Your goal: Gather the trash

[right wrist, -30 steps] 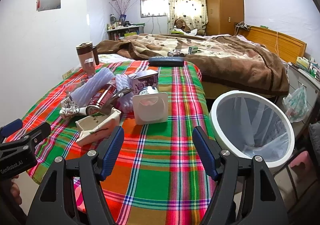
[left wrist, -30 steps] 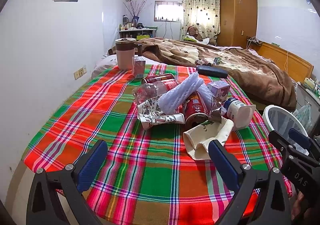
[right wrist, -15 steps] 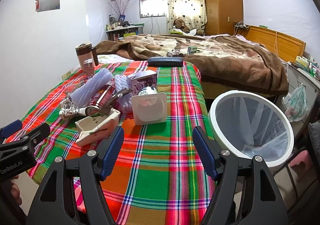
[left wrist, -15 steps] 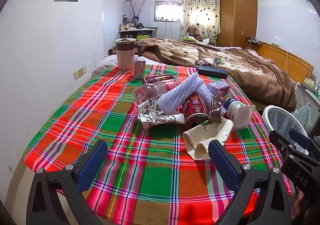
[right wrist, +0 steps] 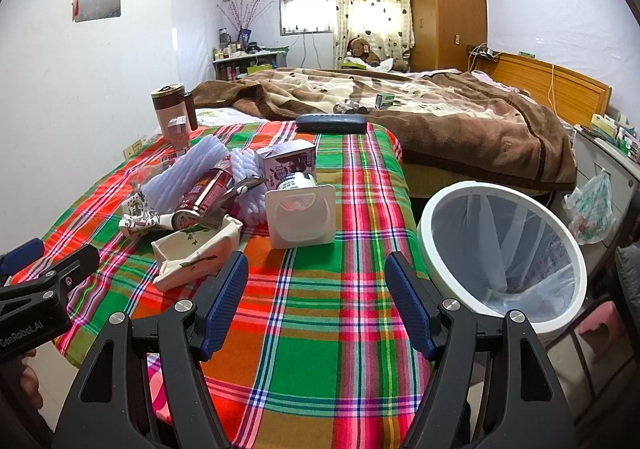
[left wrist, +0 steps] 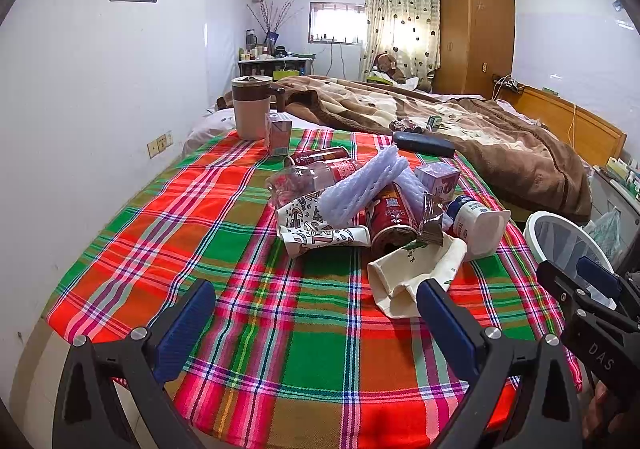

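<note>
Left gripper: mine, spread wide, empty, low over the cloth.
Right gripper: wide too, holding nothing.
Trash: heaped mid-table, ahead of both.
Bin: off the table's right edge.
Risk: the can may roll; pulling one piece could topple the heap.
Risk: the mug isn't trash; I might grab it.

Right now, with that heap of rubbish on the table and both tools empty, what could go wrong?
1. The foam roll leans on the red can; pulling either may topple the heap.
2. The bin sits beside the table, below its edge, so a dropped piece could miss it.
3. The mug stands behind the rubbish and might get grabbed by mistake.
</note>
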A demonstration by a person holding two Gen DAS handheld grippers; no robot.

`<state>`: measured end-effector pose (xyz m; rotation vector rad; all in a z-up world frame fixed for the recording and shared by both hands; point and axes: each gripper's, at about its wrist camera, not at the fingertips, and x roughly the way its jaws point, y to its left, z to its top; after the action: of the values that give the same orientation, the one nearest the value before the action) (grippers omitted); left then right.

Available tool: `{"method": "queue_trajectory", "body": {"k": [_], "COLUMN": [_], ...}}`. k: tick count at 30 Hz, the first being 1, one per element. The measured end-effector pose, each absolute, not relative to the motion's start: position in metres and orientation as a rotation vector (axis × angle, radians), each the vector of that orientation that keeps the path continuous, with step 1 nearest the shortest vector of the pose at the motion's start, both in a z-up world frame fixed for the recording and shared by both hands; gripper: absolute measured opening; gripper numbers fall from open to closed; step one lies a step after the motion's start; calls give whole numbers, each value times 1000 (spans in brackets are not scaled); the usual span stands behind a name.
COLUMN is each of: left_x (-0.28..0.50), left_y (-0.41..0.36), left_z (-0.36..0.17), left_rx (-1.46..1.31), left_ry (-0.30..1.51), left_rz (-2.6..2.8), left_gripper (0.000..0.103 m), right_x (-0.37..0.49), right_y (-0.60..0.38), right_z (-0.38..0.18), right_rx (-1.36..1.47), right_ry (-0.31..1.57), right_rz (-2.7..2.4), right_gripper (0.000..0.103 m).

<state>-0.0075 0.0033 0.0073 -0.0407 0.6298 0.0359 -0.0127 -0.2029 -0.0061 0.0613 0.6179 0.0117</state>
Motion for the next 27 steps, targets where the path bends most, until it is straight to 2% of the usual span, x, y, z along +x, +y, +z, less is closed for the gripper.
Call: {"method": "queue_trajectory", "body": {"k": [27], "left_x": [-4], "left_y": [8], "left_z": [4], "left_rx": [-47], "left_ry": [642], "left_rz": [36], "left_gripper": [102], "right_x": [-9], "right_y": [-201], "right_z": [-8], "right_rx": [60], "right_ry": [631], "right_rz": [3], "right_gripper": [72]}}
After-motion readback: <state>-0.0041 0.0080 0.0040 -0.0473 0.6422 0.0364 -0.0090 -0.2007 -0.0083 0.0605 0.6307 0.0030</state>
